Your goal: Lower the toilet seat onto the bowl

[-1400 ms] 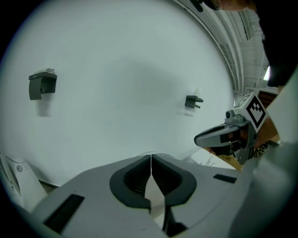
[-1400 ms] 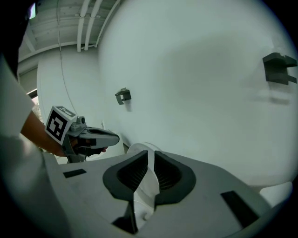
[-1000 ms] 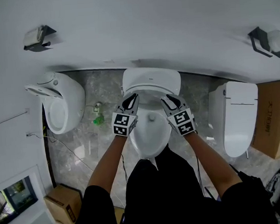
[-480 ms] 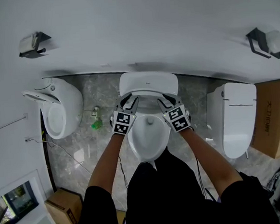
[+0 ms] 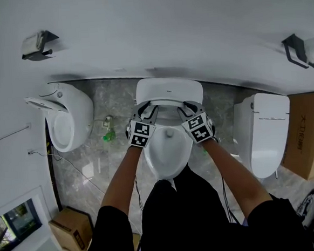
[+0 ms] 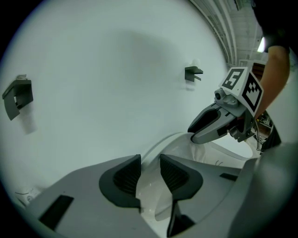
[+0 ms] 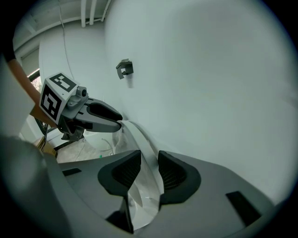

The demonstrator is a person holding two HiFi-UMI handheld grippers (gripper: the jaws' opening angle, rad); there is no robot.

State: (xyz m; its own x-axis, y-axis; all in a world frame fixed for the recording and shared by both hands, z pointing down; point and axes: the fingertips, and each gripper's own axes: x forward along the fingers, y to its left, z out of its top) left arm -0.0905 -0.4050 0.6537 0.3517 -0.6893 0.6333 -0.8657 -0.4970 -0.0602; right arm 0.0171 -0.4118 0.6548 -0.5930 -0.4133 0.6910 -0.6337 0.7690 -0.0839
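— Well, both grippers are up at the toilet seat (image 5: 169, 101), and it stands raised at the back of the bowl (image 5: 167, 154), close against the wall (image 5: 155, 35). What's the left gripper (image 5: 146, 111) doing?

— It's on the left side of the seat. Its own view shows the jaws opening, with the seat's white rim running up between the two dark pads (image 6: 122, 176). The pads aren't pressing on it; there's a gap on either side. So the rim is between them but not gripped.

— And the other side?

— The right gripper (image 5: 186, 109) is at the matching spot on the right side of the seat. Its jaws are set narrow, and the rim fills the space from pad to pad, so it has hold of the seat. Its view also shows the left gripper's fingers (image 7: 104, 114) against the rim further round.

— Is the seat down at all?

— No, it's upright, well above the bowl, and the bowl's opening is clear from the head view.

— Anything around it?

— A closed toilet (image 5: 265, 130) to the right, a white fixture (image 5: 69, 115) to the left, a small green thing (image 5: 110, 134) on the grey floor (image 5: 101, 170) between that fixture and the bowl, and a paper holder (image 5: 34, 45) high on the wall.
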